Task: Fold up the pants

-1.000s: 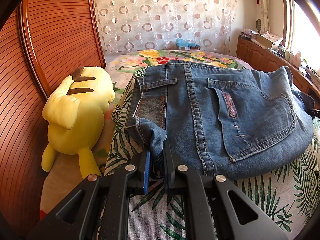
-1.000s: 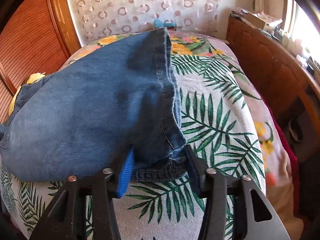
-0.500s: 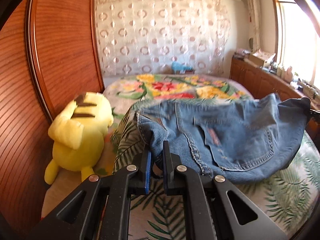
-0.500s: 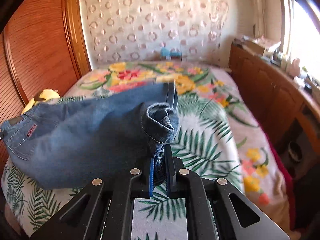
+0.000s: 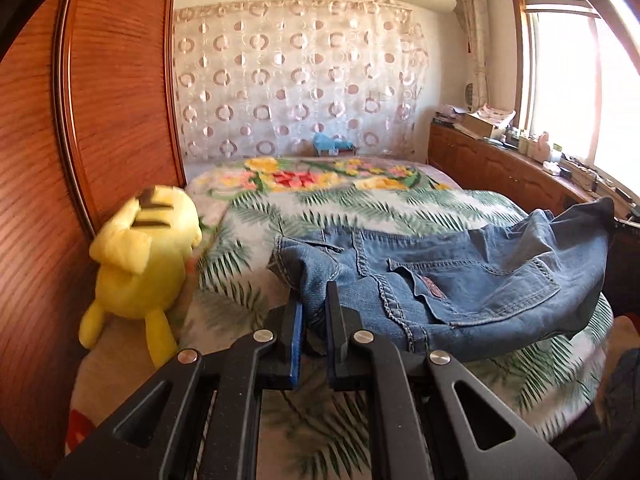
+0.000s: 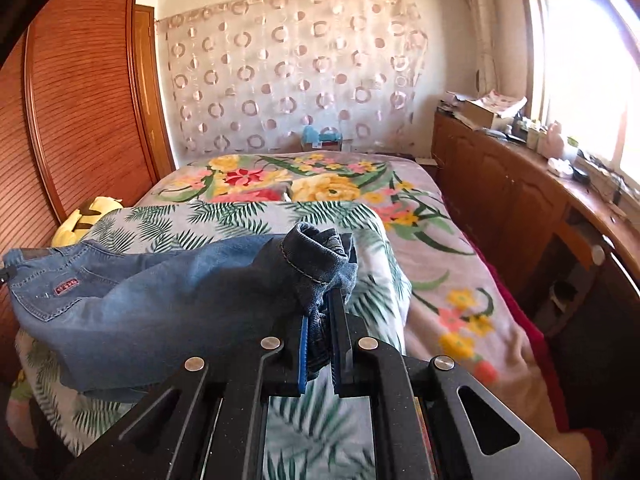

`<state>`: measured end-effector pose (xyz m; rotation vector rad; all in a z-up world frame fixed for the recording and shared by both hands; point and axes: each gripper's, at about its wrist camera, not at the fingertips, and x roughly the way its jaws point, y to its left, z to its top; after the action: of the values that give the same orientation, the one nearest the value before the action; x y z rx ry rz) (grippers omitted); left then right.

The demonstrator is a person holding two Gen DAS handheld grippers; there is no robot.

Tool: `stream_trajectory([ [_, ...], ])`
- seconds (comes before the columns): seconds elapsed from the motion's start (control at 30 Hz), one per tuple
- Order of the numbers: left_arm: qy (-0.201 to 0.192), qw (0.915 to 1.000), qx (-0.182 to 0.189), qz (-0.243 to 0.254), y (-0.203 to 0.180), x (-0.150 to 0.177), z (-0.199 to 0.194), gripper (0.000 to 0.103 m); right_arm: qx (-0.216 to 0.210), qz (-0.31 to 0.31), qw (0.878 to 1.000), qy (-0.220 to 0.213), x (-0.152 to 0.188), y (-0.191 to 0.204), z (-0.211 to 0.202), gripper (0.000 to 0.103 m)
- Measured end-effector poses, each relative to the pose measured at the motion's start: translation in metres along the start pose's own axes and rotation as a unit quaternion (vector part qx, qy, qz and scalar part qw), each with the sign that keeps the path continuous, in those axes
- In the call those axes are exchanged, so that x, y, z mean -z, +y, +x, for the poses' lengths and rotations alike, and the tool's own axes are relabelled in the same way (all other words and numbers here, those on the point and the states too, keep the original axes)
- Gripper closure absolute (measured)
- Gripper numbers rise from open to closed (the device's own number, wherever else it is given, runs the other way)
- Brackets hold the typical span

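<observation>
Left gripper [image 5: 313, 306]: pinching the jeans [image 5: 460, 280] at the waistband edge.
Right gripper [image 6: 322, 312]: clamped on the bunched hem.
Bed [image 6: 440, 240]: bare floral cover beyond the jeans.

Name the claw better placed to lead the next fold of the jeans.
Probably right: the right claw pinches the bunched leg end of the jeans, the freer end. The left claw pins the waistband corner.

A yellow plush toy [image 5: 140, 264] leans against the wooden headboard [image 5: 116, 92] beside the floral bedspread [image 5: 320, 184]
</observation>
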<state>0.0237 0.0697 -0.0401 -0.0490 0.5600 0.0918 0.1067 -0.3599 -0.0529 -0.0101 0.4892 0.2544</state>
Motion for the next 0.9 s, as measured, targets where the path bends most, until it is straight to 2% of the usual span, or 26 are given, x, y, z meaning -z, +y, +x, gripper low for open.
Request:
stream_trajectory([
  [0.1,0.021,0.9997,0.011,0.003,-0.003,0.014,0.002,0.093,-0.011,0.010,1.000,0.020,0.022,-0.003,-0.009,0.095],
  [0.27,0.044,0.9990,0.006,-0.008,-0.005,0.028,0.007,0.091,-0.013,0.026,0.998,0.047,0.048,-0.010,-0.008,0.095],
  [0.37,0.051,0.9986,0.007,-0.013,-0.004,0.031,0.006,0.085,-0.015,0.041,0.997,0.057,0.049,-0.015,-0.001,0.095],
  [0.43,0.052,0.9986,0.002,-0.013,-0.002,0.031,0.005,0.076,-0.011,0.036,0.998,0.057,0.048,-0.014,0.000,0.095],
  [0.53,0.052,0.9985,0.002,-0.016,0.001,0.032,0.004,0.071,0.001,0.019,0.998,0.060,0.050,-0.012,-0.014,0.095],
  [0.57,0.053,0.9985,0.002,-0.015,0.001,0.032,0.004,0.065,0.002,0.017,0.998,0.061,0.051,-0.010,-0.016,0.094],
  [0.6,0.054,0.9984,0.006,-0.016,0.002,0.032,0.004,0.053,0.003,0.016,0.998,0.061,0.051,-0.009,-0.018,0.093],
  [0.67,0.054,0.9983,0.014,-0.019,0.002,0.033,0.004,0.046,0.010,0.014,0.998,0.061,0.046,-0.001,-0.013,0.088],
  [0.7,0.058,0.9979,0.019,-0.022,0.002,0.034,0.006,0.035,0.013,0.013,0.998,0.063,0.046,0.002,-0.008,0.088],
  [0.73,0.060,0.9976,0.024,-0.024,0.002,0.034,0.007,0.028,0.012,0.013,0.998,0.065,0.047,0.004,-0.006,0.087],
  [0.9,0.057,0.9979,0.028,-0.017,-0.002,0.029,0.014,0.027,0.017,0.022,0.997,0.065,0.045,0.000,-0.011,0.082],
])
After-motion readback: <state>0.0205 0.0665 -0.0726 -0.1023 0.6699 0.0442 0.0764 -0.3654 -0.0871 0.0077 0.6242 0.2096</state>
